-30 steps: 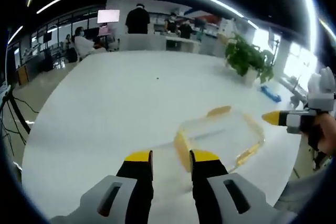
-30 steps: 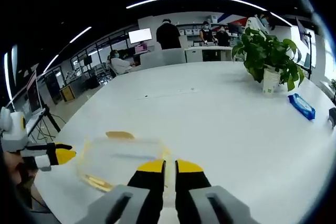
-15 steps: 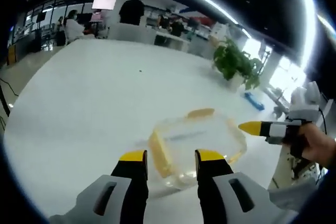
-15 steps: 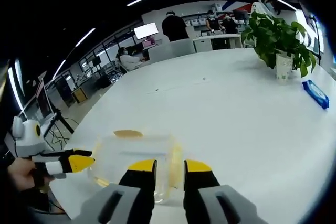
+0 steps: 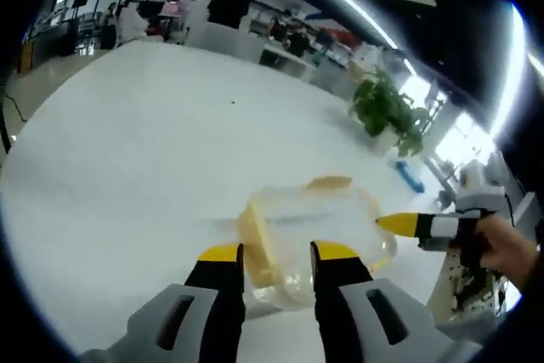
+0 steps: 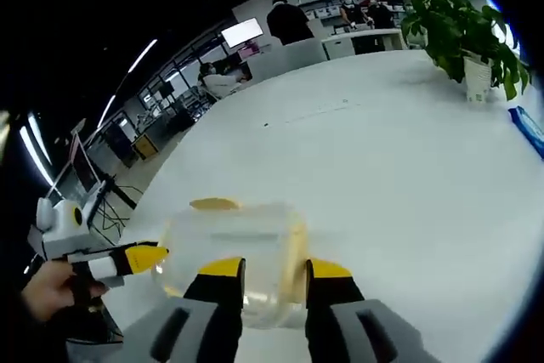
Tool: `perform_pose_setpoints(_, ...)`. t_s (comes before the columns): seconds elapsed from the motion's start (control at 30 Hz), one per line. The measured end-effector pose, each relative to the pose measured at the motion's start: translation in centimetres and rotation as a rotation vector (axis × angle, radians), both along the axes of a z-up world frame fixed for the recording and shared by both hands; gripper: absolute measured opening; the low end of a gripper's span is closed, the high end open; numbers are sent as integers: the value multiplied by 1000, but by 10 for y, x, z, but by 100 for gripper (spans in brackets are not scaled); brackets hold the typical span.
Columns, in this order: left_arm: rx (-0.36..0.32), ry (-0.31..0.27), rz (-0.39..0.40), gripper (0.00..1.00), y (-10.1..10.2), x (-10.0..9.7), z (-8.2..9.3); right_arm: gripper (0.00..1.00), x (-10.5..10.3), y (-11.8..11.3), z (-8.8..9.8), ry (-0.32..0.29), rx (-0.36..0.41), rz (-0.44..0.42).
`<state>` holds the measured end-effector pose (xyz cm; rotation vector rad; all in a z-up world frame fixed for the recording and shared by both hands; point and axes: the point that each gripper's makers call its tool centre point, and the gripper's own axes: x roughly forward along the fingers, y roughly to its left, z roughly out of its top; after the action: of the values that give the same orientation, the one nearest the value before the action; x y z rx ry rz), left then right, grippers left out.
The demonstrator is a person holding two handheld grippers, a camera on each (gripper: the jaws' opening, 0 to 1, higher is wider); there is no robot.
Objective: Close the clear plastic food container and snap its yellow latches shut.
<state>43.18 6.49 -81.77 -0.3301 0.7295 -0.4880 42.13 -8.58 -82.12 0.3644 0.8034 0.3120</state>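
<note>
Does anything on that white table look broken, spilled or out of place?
Nothing stands out. The clear container sits flat on the white table, with yellow latches showing at its sides and no spill around it. A potted plant stands upright farther off.

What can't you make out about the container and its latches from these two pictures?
- Lid of the clear container: both views are too blurred to tell whether it sits fully closed.
- Near yellow latch: in the right gripper view, the right gripper hides its lower part.
- Far latch: left gripper view, too small to tell whether it is snapped.
</note>
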Motion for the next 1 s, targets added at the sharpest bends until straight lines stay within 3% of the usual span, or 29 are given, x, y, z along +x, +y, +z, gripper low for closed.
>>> perform_pose_setpoints(0.13,-6,11,19,29,-1,2,-1,26,-2,4,-1,21,-47,99)
perform_pose_setpoints(0.37,43,24,-16,26,-6,4,1,25,-2,5,0,46,-33,100)
perform_pose_setpoints(0.43,4,27,-31,25,-11,3,1,24,1,5,1,39,-19,111)
perform_pose_setpoints(0.5,26,36,-47,24,-10,4,-7,24,-1,5,2,57,-19,124)
perform_pose_setpoints(0.77,42,37,-70,24,-6,2,-4,23,-4,6,1,79,-5,158)
perform_pose_setpoints(0.8,54,19,-81,24,-4,3,-3,22,-3,8,-2,108,50,80)
perform_pose_setpoints(0.83,46,31,-77,24,-3,2,-3,22,-7,7,-6,96,21,163)
perform_pose_setpoints(1.0,47,24,-85,25,-2,1,0,23,-13,8,-8,82,21,160)
